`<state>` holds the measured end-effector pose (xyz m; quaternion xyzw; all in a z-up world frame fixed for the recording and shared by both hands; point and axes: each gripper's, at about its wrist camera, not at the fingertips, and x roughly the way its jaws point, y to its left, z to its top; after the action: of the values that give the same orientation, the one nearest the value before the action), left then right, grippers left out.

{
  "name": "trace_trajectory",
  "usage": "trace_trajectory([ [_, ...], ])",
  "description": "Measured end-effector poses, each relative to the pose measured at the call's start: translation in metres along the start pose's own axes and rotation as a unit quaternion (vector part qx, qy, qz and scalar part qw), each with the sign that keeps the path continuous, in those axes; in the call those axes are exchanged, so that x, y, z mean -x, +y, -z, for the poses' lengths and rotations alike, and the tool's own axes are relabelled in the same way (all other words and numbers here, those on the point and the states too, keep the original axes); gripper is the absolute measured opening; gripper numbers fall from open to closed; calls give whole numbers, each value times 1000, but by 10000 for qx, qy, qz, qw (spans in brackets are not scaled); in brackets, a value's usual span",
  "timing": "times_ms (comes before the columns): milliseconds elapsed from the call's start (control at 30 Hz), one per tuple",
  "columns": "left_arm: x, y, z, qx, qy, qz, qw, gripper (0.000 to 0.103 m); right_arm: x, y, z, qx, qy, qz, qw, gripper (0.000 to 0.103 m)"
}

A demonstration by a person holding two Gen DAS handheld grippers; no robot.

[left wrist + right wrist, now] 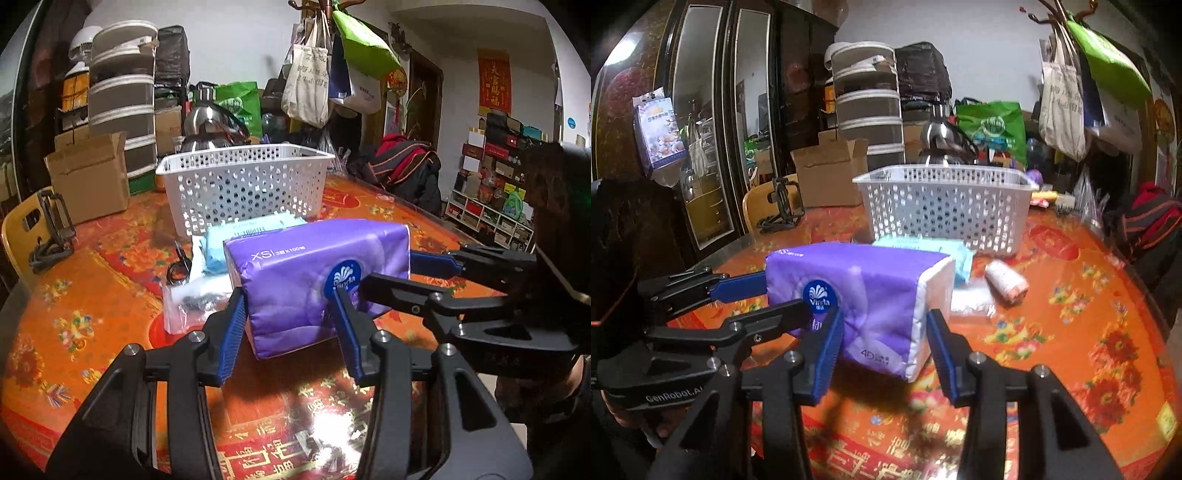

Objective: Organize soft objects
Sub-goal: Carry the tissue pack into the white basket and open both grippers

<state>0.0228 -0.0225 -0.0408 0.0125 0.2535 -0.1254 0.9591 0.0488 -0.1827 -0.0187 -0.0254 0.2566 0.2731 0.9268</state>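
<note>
A purple tissue pack hangs a little above the orange table, its shadow below it. My left gripper is shut on its near end, blue pads pressing both sides. My right gripper grips the other end, by the white side; in the left wrist view the right gripper reaches in from the right. In the right wrist view the left gripper reaches in from the left. Behind the pack lies a light blue soft pack, in front of the white perforated basket. A small pinkish roll lies on the table to the right.
A clear plastic bag with small black parts lies left of the pack. A cardboard box, a steel kettle and stacked containers stand behind the basket. A wooden chair with a black stand is at the table's left edge.
</note>
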Motion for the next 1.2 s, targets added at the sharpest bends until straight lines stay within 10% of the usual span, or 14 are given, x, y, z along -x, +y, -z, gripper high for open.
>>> trace_trajectory([
  [400, 4, 7, -55, 23, -332, -42, 9994, 44, 3, -12, -57, 121, -357, -14, 9993, 45],
  [767, -30, 44, -196, 87, -503, -22, 9987, 44, -33, -53, -191, 80, -412, -117, 9990, 45],
  [1200, -185, 107, -249, 573, 568, 9, 9967, 44, -171, -118, -225, -461, 535, -86, 9975, 45],
])
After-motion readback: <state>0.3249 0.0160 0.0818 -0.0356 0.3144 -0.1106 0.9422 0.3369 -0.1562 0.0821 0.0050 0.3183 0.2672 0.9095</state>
